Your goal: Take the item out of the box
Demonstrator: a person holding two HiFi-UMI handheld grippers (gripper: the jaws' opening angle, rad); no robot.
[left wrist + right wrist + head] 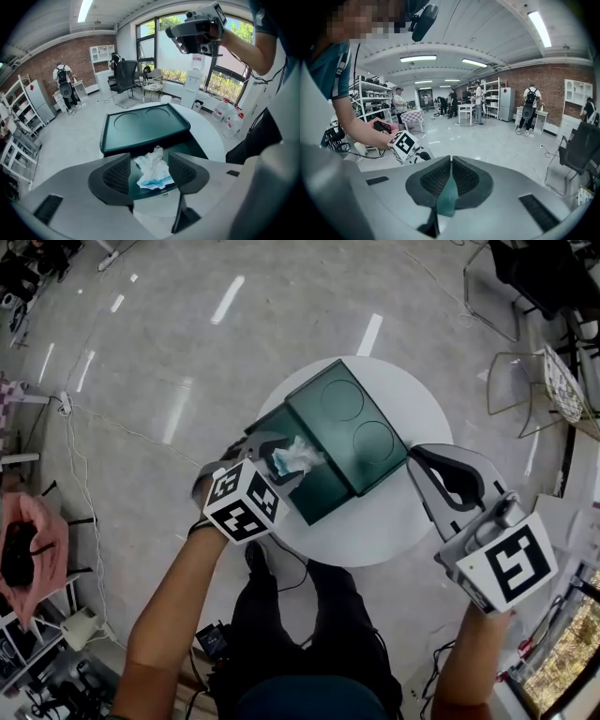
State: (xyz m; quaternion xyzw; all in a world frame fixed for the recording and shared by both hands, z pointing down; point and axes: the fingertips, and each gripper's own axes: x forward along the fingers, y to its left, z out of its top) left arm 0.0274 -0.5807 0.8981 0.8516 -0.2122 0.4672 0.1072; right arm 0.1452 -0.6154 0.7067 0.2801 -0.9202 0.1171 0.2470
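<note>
A dark green box [323, 486] stands on the round white table [412, 512], its lid [352, 427] with two round dents pushed back. In the uncovered part lies a crumpled white and blue tissue [298, 456]. My left gripper [274, 460] stands open, one jaw on each side of the tissue [153, 169]; the pads do not press on it. In the left gripper view the lid [143, 125] lies just beyond the left gripper [149, 172]. My right gripper [417, 457] is at the lid's right corner. It is shut on the thin green lid edge [447, 197].
Wire-frame chairs [514, 381] stand on the floor beyond the table at the right. A cable [103, 423] runs over the floor at the left. An office chair [124, 77] and water bottles [229, 119] stand further off. People and shelves [370, 101] are in the background.
</note>
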